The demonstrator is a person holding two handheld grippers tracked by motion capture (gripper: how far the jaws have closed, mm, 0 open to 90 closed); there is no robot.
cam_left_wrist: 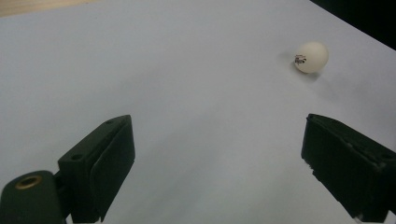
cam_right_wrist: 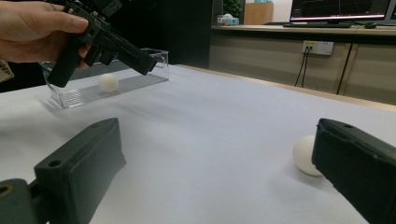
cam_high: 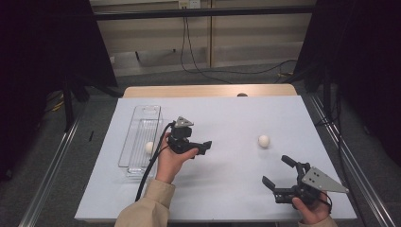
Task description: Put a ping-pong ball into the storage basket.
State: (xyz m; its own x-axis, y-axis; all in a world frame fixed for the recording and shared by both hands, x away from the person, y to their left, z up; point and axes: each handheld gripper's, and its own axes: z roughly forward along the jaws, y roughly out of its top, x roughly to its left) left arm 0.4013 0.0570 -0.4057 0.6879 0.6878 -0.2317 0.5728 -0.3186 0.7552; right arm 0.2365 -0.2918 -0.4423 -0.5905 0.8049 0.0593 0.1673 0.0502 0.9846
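here the work in hand looks like gathering white balls into the clear tray (cam_high: 140, 124) at the left-centre of the high view: one ball in the tray (cam_high: 149, 147) already lies inside, near its lower end, and the loose ball (cam_high: 264, 141) sits alone on the white table (cam_high: 227, 118), right of centre. the left gripper (cam_high: 204, 146), held in the person's hand just right of the tray, has its jaws spread wide with nothing between them; in its own view the loose ball (cam_left_wrist: 311, 57) shows in the upper right, well apart from the jaws. the right gripper (cam_high: 278, 173) rests at the lower right of the high view, jaws likewise wide and empty, and in its view the loose ball (cam_right_wrist: 306, 155) lies just beside the right-hand jaw, partly hidden behind it. the risk, as i judge it, is the ball's roundness: a jaw that nudges it before both pads close would send it rolling across the smooth sheet, perhaps off the edge. an off-centre pinch could squirt it out, and with both grippers nearing the same ball they might knock each other.
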